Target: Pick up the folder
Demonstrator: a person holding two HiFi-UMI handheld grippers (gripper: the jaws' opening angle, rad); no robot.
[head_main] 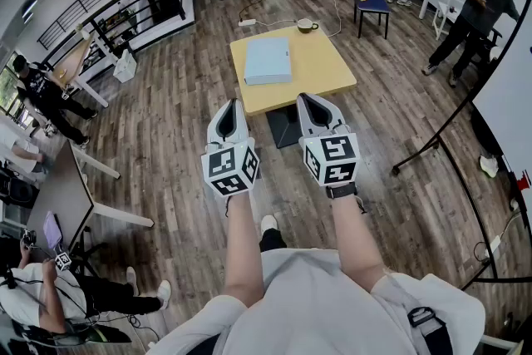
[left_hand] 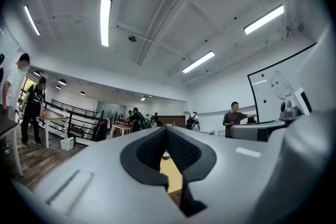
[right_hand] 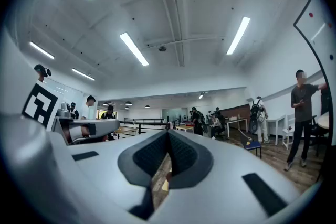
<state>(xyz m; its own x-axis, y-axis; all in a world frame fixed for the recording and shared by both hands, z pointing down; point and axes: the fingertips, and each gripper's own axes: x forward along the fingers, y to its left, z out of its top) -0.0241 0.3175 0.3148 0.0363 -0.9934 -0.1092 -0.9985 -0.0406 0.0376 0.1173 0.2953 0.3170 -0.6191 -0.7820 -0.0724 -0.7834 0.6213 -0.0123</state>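
From the head view, you hold both grippers out in front of you, side by side above the wooden floor (head_main: 166, 120), well short of the yellow table (head_main: 320, 66). The folder (head_main: 268, 60), pale blue, lies flat on the left part of that table top, clear of both grippers. A cup (head_main: 307, 25) stands at the table's far edge, apart from the folder. Your left gripper (head_main: 233, 102) points towards the table's near left corner and your right gripper (head_main: 308, 98) towards its near edge. The marker cubes (head_main: 230, 166) sit just ahead of your wrists. A blue chair (head_main: 371, 4) stands beyond the table to the right, and a person (head_main: 475, 17) stands further right still.

In the left gripper view, your jaws are pressed together at the tips with nothing between them. Through the slit beneath them only a narrow strip of the yellow table shows. A whiteboard (left_hand: 275, 94) stands on the right.

In the right gripper view, your jaws likewise meet at the tips and carry nothing. The slit below them shows a sliver of wooden floor and a small yellow corner of the table. The blue chair stands to the right, with the person past it.
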